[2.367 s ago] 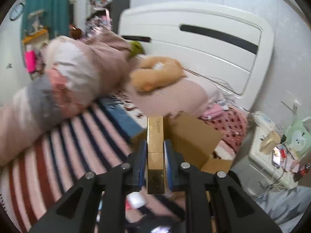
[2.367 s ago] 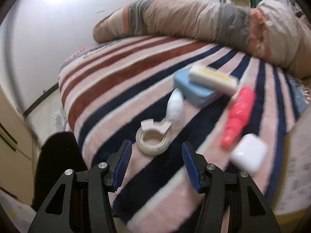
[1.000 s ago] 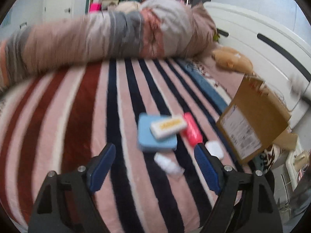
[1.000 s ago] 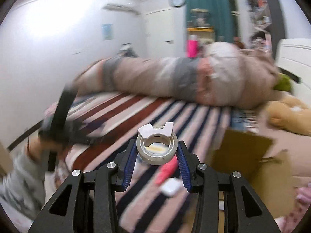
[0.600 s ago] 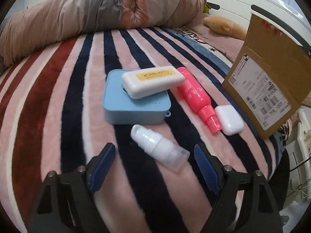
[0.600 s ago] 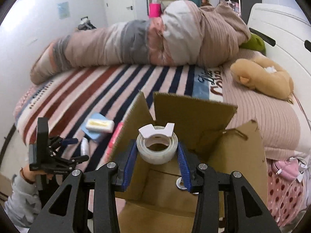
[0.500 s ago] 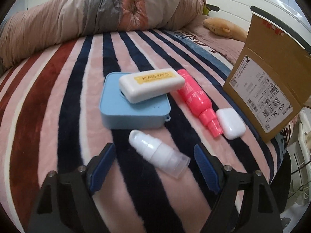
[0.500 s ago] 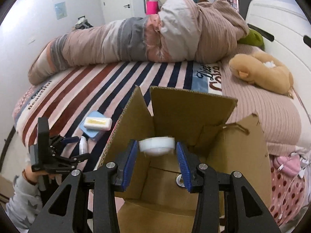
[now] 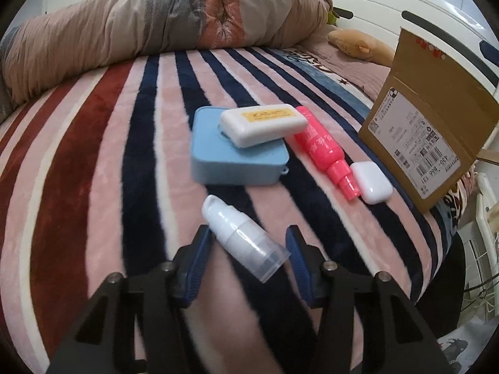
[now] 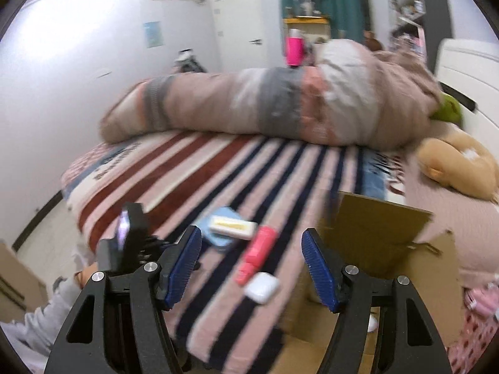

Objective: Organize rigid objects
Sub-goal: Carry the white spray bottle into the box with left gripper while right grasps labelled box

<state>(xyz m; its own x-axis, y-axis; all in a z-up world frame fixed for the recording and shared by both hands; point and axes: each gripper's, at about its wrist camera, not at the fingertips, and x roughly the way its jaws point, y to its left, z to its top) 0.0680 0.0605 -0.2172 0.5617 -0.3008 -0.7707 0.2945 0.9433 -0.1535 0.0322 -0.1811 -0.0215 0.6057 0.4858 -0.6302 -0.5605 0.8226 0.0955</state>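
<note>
Left hand-held gripper (image 9: pixel 246 257) stands open around the white pump bottle (image 9: pixel 241 238) on the bed (image 9: pixel 93 143); right hand-held gripper (image 10: pixel 251 268) hangs open, empty, the cardboard box (image 10: pixel 374 233) beside it.

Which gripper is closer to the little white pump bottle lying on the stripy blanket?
Left. The left gripper has its open jaws on either side of the white pump bottle. The right gripper is open and empty, up near the cardboard box.
</note>
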